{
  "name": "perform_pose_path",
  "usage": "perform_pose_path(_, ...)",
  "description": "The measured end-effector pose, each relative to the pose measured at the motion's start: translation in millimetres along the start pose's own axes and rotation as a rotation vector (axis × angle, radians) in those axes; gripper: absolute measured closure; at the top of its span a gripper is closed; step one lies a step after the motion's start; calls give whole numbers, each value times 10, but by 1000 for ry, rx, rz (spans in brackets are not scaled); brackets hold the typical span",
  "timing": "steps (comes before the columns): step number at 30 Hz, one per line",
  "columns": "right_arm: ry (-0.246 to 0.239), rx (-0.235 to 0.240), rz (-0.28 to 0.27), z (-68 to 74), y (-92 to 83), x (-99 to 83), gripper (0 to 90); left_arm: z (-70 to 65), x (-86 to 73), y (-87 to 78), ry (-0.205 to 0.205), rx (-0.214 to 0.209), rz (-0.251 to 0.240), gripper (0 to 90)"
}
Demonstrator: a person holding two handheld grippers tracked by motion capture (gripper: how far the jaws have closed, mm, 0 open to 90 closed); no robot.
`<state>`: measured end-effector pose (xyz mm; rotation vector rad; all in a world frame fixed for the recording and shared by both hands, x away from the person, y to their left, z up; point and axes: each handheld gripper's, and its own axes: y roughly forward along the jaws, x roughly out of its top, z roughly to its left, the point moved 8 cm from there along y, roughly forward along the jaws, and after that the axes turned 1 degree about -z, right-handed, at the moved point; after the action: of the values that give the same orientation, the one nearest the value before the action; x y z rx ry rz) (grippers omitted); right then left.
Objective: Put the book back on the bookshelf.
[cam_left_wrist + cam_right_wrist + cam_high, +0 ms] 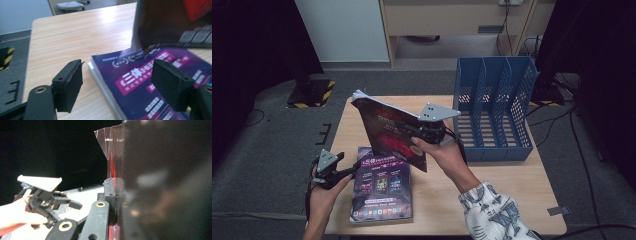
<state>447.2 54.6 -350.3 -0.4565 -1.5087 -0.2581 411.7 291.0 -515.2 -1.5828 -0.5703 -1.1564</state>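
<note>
Right gripper [424,134] is clamping the dark red magazine [387,132] mid-frame, holding it upright, probably for slotting into the blue file rack [494,107] at upper right; left gripper [354,169], jaws apart, is hovering at the purple magazine [382,192], lying flat at lower left

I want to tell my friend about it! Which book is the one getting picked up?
Find the wooden table with the blue file rack at its right. Left of the rack, the right gripper holds a dark book with red print tilted up in the air. The purple book below lies flat instead.
</note>
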Motion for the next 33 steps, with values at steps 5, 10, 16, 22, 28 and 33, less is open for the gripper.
perform_pose_path(5,14,-49,8,-131,-33,104,868,34,-101,21,-20,27,39,154)
perform_pose_path(10,-6,-100,38,-254,-14,183,868,53,-148,42,-37,42,66,79)
perform_pose_path(16,3,-123,27,-308,-28,272,868,79,-131,81,-58,42,57,68)
perform_pose_path(22,27,-143,27,-363,4,329,868,114,-151,70,-61,57,63,62)
perform_pose_path(28,21,-164,47,-444,62,350,868,133,-200,90,-58,66,88,63)
perform_pose_path(33,48,-180,37,-535,34,381,868,131,-203,88,-50,79,94,63)
